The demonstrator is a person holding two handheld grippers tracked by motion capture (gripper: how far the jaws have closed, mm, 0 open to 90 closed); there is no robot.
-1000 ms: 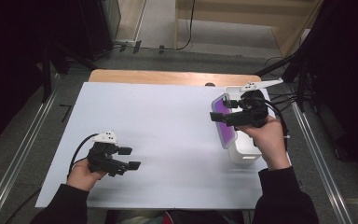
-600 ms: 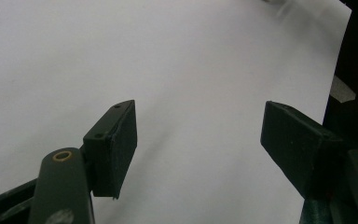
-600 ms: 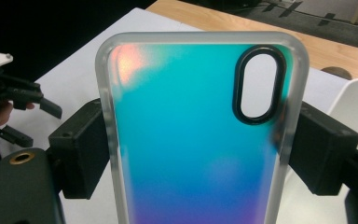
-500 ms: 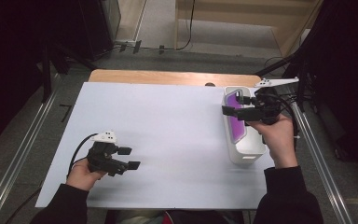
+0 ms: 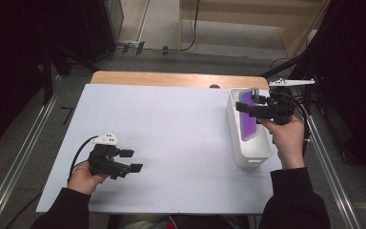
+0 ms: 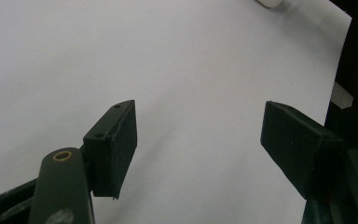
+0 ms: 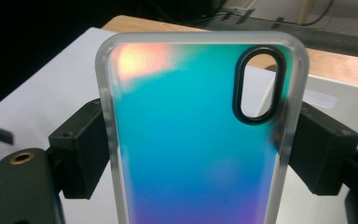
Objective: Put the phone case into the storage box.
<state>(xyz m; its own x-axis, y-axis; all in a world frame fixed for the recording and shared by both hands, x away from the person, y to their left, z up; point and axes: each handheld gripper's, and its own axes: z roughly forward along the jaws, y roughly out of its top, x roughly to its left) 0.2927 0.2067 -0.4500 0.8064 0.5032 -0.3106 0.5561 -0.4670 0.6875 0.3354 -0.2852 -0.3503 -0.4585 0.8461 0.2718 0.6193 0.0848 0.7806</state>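
Right gripper (image 5: pixel 251 109) clamps the phone case (image 7: pixel 200 135) upright, white bin (image 5: pixel 248 157) directly at six o'clock; left gripper (image 5: pixel 128 161) idles wide.

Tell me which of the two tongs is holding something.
The right tongs, clamped across a phone case over the white bin; the left tongs stand open and empty.

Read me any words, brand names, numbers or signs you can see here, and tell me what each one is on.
None can be read. The phone case held in the right gripper shows plain iridescent colour with no print. The white bin has a pale patch on its end, too small to tell if it is a label. The white table sheet is blank.
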